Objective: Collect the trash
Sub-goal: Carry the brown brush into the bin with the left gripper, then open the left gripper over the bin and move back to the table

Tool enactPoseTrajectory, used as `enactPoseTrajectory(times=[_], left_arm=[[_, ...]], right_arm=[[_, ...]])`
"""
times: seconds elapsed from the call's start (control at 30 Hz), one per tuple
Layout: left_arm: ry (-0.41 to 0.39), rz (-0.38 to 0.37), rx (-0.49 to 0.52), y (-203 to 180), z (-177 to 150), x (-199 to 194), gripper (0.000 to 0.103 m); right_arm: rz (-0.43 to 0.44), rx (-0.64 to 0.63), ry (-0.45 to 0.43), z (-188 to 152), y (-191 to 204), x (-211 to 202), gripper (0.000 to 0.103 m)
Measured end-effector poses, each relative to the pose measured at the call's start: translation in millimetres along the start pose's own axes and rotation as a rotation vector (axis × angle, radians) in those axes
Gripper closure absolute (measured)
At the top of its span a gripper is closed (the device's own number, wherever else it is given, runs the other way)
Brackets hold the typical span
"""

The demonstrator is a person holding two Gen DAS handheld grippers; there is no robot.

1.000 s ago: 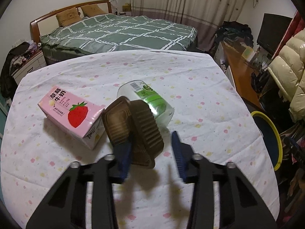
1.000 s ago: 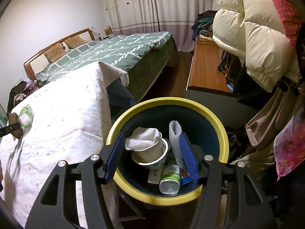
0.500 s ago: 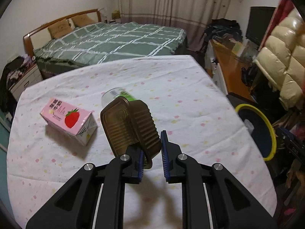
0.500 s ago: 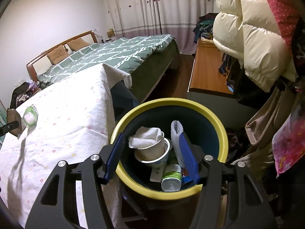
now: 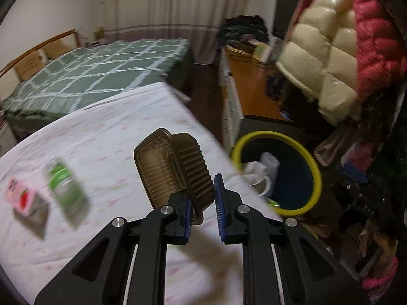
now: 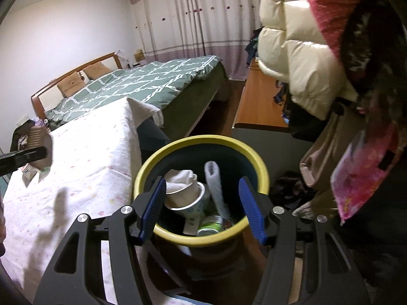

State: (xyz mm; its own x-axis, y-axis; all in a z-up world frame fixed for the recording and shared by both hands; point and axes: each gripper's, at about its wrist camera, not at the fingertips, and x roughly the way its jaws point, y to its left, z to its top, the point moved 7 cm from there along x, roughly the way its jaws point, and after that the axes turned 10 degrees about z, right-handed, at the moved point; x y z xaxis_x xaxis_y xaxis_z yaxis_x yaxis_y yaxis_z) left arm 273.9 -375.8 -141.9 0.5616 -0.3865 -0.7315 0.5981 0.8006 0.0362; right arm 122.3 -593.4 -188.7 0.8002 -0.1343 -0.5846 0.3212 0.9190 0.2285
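My left gripper is shut on a brown ridged plastic tray and holds it in the air above the table, left of the yellow-rimmed bin. A pink strawberry milk carton and a clear bottle with a green label lie blurred on the tablecloth at the left. My right gripper is open and empty, right above the bin, which holds a paper cup, a can and other trash. The tray shows at the far left of the right wrist view.
The table has a white dotted cloth whose right edge is beside the bin. A green-quilted bed stands behind. A wooden desk, hanging puffer jackets and bags crowd the right side.
My left gripper has lifted the brown tray off the table and swung right toward the bin. One second ago it was open around the tray. My right gripper stays open over the bin.
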Motion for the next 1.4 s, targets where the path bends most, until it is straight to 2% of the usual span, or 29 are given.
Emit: enactPoseTrajectory(times=[0.27,0.47,0.77,0.8,0.83,0.87,0.93,1.03,1.17,1.27,1.4], left_arm=[[0.035,-0.118,0.131,-99.1,20.0,33.3,0.087],[0.071,-0.140,0.220,-155.4,23.1,62.1,0.087],[0.163,-0.118,0.250,-188.2,20.5,120.7,0.085],[0.172,-0.115,0.245,-188.2,18.6,124.6,0.081],[0.182,-0.113,0.238,-187.6,16.8,128.0,0.068],[0.187,-0.111,0.232,-186.6,15.9,129.7,0.050],[0.181,-0.105,0.204,-180.2,15.5,128.0,0.037],[0.172,-0.125,0.174,-166.7,16.2,113.8,0.036],[0.118,-0.124,0.102,-130.7,20.8,73.3,0.025],[0.057,-0.099,0.053,-93.9,21.9,36.2,0.023],[-0.020,-0.026,-0.017,-37.3,14.5,-11.9,0.019]], right_arm=[[-0.033,0.020,-0.013,-8.4,-25.9,-18.1,0.046],[-0.036,0.057,-0.007,-17.3,-44.0,-23.4,0.046],[-0.038,0.078,0.006,-28.1,-52.7,-28.7,0.046],[-0.039,0.079,0.006,-28.9,-53.0,-29.2,0.046],[-0.039,0.079,0.007,-29.6,-52.2,-30.2,0.046],[-0.038,0.080,0.007,-30.1,-51.9,-30.4,0.046],[-0.035,0.081,0.005,-30.6,-50.3,-31.7,0.046],[-0.034,0.077,0.007,-30.9,-47.3,-32.1,0.046],[-0.024,0.070,0.013,-31.7,-40.7,-29.8,0.046],[-0.011,0.057,0.021,-31.1,-33.5,-25.0,0.045],[0.012,0.031,0.043,-31.1,-17.6,-16.5,0.043]])
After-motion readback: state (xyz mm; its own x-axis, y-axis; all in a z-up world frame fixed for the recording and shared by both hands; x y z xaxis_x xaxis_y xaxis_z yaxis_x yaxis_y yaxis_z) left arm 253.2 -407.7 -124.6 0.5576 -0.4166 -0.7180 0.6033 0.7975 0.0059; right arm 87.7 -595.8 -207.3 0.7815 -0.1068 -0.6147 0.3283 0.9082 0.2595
